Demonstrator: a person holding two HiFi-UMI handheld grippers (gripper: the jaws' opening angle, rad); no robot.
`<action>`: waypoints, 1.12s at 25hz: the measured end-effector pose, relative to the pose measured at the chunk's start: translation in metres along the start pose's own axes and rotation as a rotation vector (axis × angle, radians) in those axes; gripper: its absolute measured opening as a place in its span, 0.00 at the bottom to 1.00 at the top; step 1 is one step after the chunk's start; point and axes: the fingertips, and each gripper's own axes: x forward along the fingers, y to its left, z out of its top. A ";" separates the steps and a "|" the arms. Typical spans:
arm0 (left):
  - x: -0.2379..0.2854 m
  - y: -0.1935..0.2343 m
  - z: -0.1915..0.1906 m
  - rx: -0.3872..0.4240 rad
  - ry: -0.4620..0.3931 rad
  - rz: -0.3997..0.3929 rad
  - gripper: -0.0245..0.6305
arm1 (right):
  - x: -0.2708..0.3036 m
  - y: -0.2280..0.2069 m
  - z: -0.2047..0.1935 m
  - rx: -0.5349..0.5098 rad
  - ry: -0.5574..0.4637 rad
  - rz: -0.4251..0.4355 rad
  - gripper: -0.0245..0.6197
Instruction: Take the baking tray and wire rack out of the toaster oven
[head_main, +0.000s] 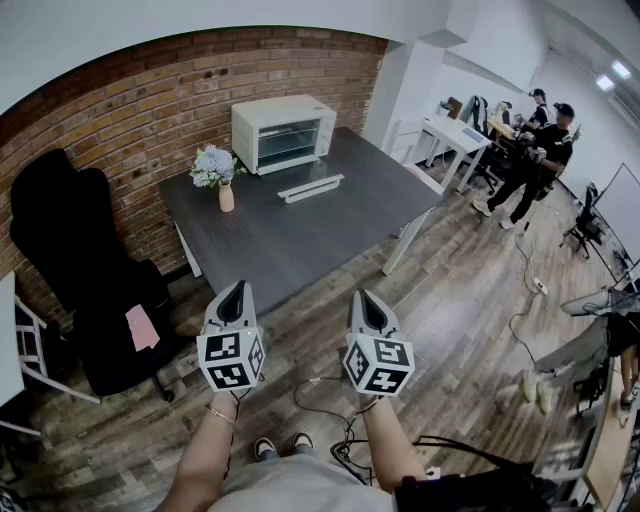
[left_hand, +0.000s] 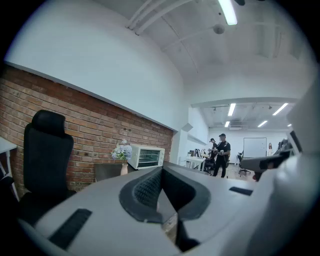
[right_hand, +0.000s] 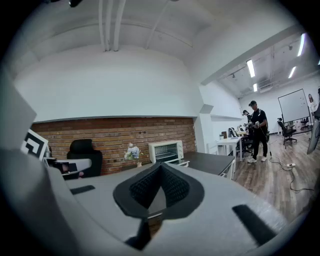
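Both claws (head_main: 237, 290) (head_main: 365, 300) hang well short of toaster oven (head_main: 285, 132)

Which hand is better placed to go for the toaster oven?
Left, marginally. The left gripper and right gripper are both shut, empty and short of the table; the toaster oven stands slightly toward the left one.

The left gripper (head_main: 237, 290) and the right gripper (head_main: 365, 300) are pale grey with black ribbed pads, and each carries a cube patterned with black-and-white square markers. Ahead of them the plain tabletop (head_main: 300, 235) is dark charcoal. On it are a cream-white boxy toaster oven (head_main: 285, 132) with a dark glass front, and pale blue and white flowers (head_main: 214, 165) in a small pink vase (head_main: 227, 197). Beyond is a red-brown brick wall (head_main: 150, 90) with pale mortar lines. Beneath the grippers is a grey-brown wood-plank floor (head_main: 460, 290).
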 end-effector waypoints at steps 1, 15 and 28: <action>0.000 0.001 0.000 0.000 0.000 0.000 0.04 | 0.001 0.001 0.000 -0.001 -0.001 0.002 0.04; 0.003 0.007 -0.014 -0.007 0.034 -0.030 0.04 | 0.002 0.011 -0.012 0.028 0.030 0.012 0.04; 0.048 0.002 -0.035 -0.002 0.079 -0.067 0.04 | 0.024 -0.025 -0.028 0.075 0.057 -0.068 0.04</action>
